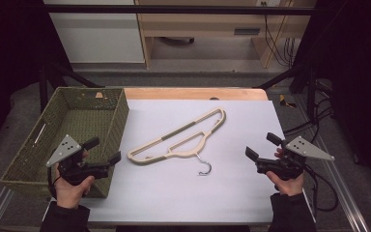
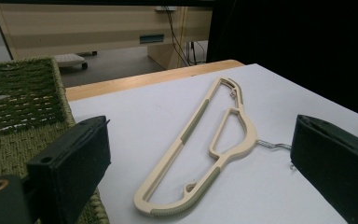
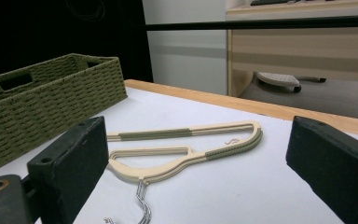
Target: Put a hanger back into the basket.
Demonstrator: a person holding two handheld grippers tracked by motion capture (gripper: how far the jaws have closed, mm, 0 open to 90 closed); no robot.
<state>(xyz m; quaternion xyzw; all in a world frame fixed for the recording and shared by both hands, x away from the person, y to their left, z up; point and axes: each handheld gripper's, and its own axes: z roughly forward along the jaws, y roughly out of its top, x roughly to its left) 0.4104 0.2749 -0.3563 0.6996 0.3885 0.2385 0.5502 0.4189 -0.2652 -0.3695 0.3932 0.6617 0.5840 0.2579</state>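
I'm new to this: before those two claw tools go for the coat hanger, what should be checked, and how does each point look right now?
1. Left gripper jaws open, nothing between them: ok.
2. Right gripper jaws open, nothing held: ok.
3. Hanger lies flat on the white table, untouched, between both grippers: ok.
4. Metal hook free, pointing toward the person: ok.
5. Woven basket at the left looks empty: ok.
6. Whether the thin hanger lifts easily off the flat surface: cannot tell.
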